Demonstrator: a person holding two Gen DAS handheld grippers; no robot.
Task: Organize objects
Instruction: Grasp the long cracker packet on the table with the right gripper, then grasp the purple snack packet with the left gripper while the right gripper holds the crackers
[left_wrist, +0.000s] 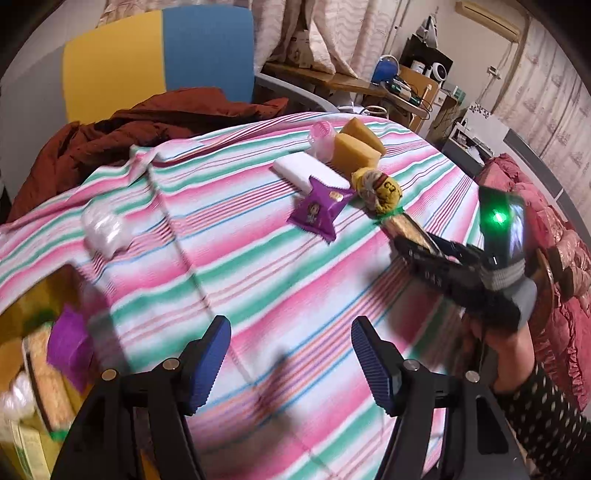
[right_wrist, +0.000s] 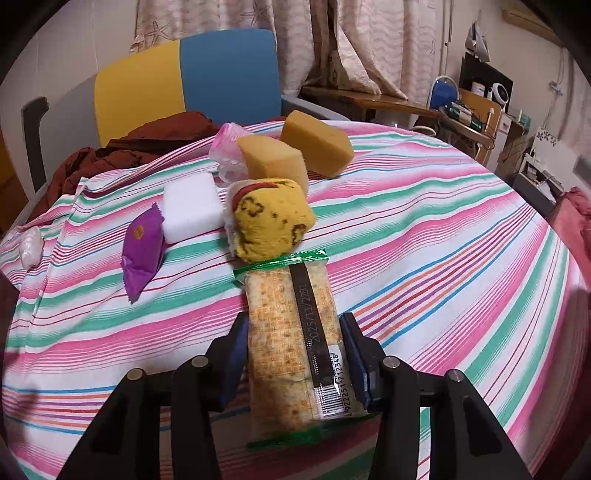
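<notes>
My right gripper (right_wrist: 293, 354) is shut on a long cracker packet (right_wrist: 291, 339) with green ends, held just above the striped tablecloth (right_wrist: 424, 236); it also shows in the left wrist view (left_wrist: 410, 229). A yellow rolled sock (right_wrist: 269, 221) lies just beyond the packet's tip. A purple snack packet (right_wrist: 142, 251), a white block (right_wrist: 192, 208), two yellow sponges (right_wrist: 314, 142) and a pink plastic item (right_wrist: 227, 151) lie further back. My left gripper (left_wrist: 291, 354) is open and empty above the cloth. The right gripper (left_wrist: 443, 266) shows at right in the left wrist view.
A yellow box (left_wrist: 33, 387) at the table's left edge holds a cracker packet, a purple packet and white items. A clear wrapped white item (left_wrist: 105, 230) lies near the left edge. A yellow-blue chair (right_wrist: 188, 81) with a brown jacket (left_wrist: 122, 136) stands behind.
</notes>
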